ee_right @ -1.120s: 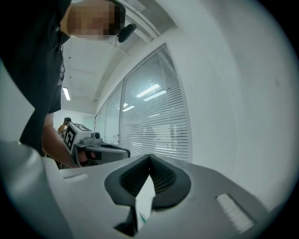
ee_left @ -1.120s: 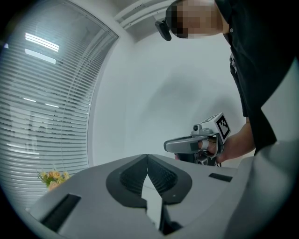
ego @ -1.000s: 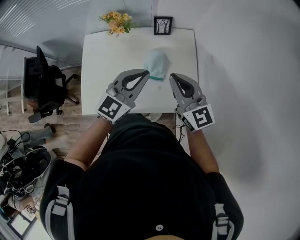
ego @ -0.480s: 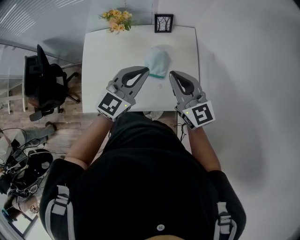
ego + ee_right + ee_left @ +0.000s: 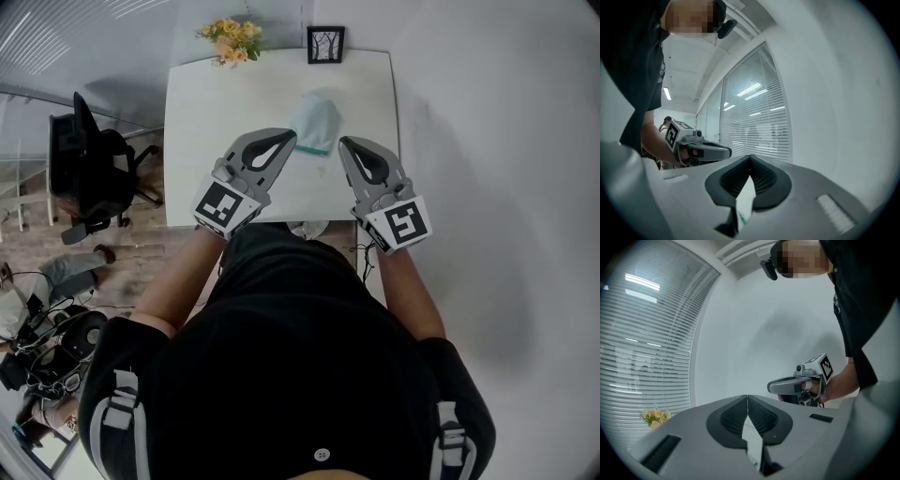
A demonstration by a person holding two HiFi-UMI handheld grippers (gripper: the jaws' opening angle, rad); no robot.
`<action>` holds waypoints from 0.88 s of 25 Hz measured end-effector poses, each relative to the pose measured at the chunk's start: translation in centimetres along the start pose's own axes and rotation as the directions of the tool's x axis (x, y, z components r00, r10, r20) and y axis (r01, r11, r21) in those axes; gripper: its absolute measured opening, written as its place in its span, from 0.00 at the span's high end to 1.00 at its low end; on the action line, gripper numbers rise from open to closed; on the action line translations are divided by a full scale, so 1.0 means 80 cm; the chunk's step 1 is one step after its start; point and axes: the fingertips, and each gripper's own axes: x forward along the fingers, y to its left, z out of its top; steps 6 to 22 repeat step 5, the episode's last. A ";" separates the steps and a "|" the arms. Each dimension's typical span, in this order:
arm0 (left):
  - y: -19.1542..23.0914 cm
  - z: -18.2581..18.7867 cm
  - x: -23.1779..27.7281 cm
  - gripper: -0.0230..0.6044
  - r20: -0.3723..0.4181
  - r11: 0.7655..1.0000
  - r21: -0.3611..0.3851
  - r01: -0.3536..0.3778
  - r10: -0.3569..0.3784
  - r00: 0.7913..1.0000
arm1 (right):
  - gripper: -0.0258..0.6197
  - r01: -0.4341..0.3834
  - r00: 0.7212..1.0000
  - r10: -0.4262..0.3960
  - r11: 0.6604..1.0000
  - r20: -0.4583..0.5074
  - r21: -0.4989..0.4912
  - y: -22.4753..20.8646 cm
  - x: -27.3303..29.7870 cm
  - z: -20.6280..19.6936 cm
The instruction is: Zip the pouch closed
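While left claw (image 5: 293,139) hovers shut, pouch (image 5: 315,120) lies near.

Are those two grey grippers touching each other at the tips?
Apart. The head view shows a gap between the left gripper and the right gripper, with the pouch showing through it.

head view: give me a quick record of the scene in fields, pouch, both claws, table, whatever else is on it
pouch: pale blue-green, lying on the white table, teal edge toward the person
left claw: shut, empty, tip at the pouch's near left corner; contact unclear
right claw: shut, empty, tip apart from the pouch, to its right
table far edge: yellow flowers, small framed picture
left of table: black office chair
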 end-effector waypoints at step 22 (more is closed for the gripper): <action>0.007 0.000 0.001 0.95 0.009 1.000 0.021 -0.014 0.014 1.000 | 0.94 0.008 1.000 -0.008 1.000 0.002 0.008 -0.003 0.005 0.003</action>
